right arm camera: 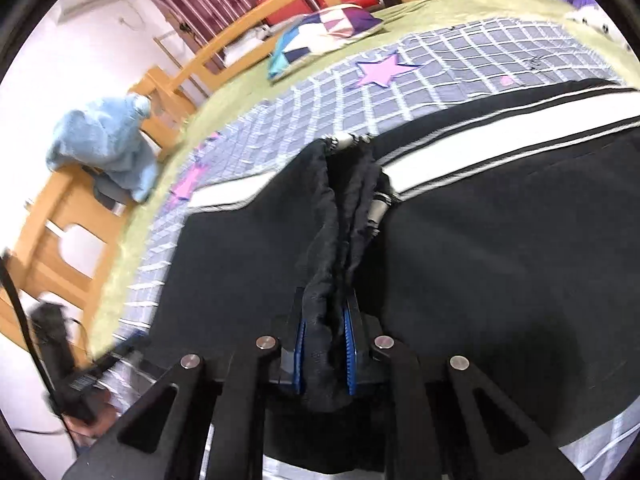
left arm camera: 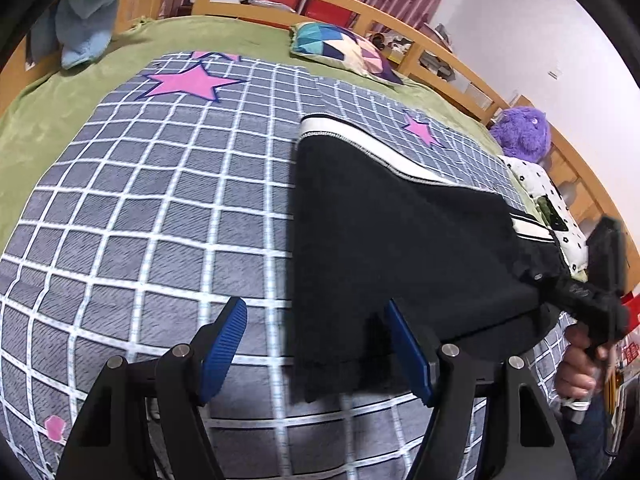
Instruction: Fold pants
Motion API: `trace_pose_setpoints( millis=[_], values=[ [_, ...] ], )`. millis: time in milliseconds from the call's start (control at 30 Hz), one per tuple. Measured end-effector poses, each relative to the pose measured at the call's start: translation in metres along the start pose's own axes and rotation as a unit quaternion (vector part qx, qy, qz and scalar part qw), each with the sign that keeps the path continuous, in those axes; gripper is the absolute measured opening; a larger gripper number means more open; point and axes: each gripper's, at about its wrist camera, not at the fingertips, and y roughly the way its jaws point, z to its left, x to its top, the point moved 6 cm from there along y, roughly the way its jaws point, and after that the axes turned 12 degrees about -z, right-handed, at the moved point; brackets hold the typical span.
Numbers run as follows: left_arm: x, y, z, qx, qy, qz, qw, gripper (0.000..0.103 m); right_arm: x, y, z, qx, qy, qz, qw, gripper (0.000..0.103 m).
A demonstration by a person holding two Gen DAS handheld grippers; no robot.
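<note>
Black fleece pants with white side stripes (left arm camera: pixel 384 216) lie on grey checked star-print blanket (left arm camera: pixel 160 200), toward its right edge; patchwork cushion (left arm camera: pixel 344 50) apparently near bed's far rail.

We see our left hand-held gripper (left arm camera: pixel 316 344) built of matte black angular arms with triangular cut-outs, four round silver pivot screws across the linkage, and blue ribbed pads (left arm camera: pixel 224 344) on the fingers. Our right hand-held gripper (right arm camera: pixel 325 354) has the same black arms, silver screws and blue ribbed pads. A thin black cable (right arm camera: pixel 18 300) shows at the right view's left edge.
</note>
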Motion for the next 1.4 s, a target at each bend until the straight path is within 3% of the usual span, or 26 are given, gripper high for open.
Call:
trace_pose_setpoints(
  millis=[133,267,367,533,667,767,1000,1133,1267,1400],
  values=[
    [-0.002,0.011,-0.012,0.007,0.013,0.011,0.9998,0.069,-0.022,0.021,-0.012,-0.013,0.004,0.041,0.999,0.021],
    [0.002,0.023,-0.013,0.021,0.005,0.020,0.9996,0.069,-0.019,0.003,-0.004,-0.021,-0.052,0.039,0.998,0.029],
    [0.007,0.032,-0.014,0.035,0.011,0.028,0.9989,0.069,-0.006,-0.037,-0.022,-0.037,-0.077,0.001,0.996,0.039],
    [0.007,0.047,-0.015,0.044,0.019,0.050,0.9976,0.069,0.025,-0.113,-0.124,-0.165,-0.061,-0.081,0.981,0.045],
    [0.006,0.051,-0.014,0.052,0.018,0.060,0.9967,0.069,0.030,-0.147,-0.216,-0.243,0.017,-0.103,0.964,0.045],
    [0.005,0.054,-0.014,0.058,0.024,0.063,0.9960,0.069,0.026,-0.154,-0.267,-0.268,0.059,-0.104,0.956,0.045],
    [0.006,0.064,-0.016,0.057,0.028,0.059,0.9963,0.069,0.034,-0.127,-0.317,-0.210,0.131,-0.121,0.961,0.050],
    [0.008,0.074,-0.019,0.056,0.046,0.062,0.9954,0.069,0.045,-0.114,-0.325,-0.168,0.154,-0.131,0.965,0.055],
    [0.017,0.087,-0.015,0.050,0.027,0.062,0.9965,0.069,0.054,-0.101,-0.334,-0.118,0.192,-0.136,0.965,0.064],
    [0.022,0.097,-0.017,0.052,0.025,0.070,0.9959,0.068,0.064,-0.088,-0.336,-0.113,0.202,-0.138,0.963,0.065]
  ],
)
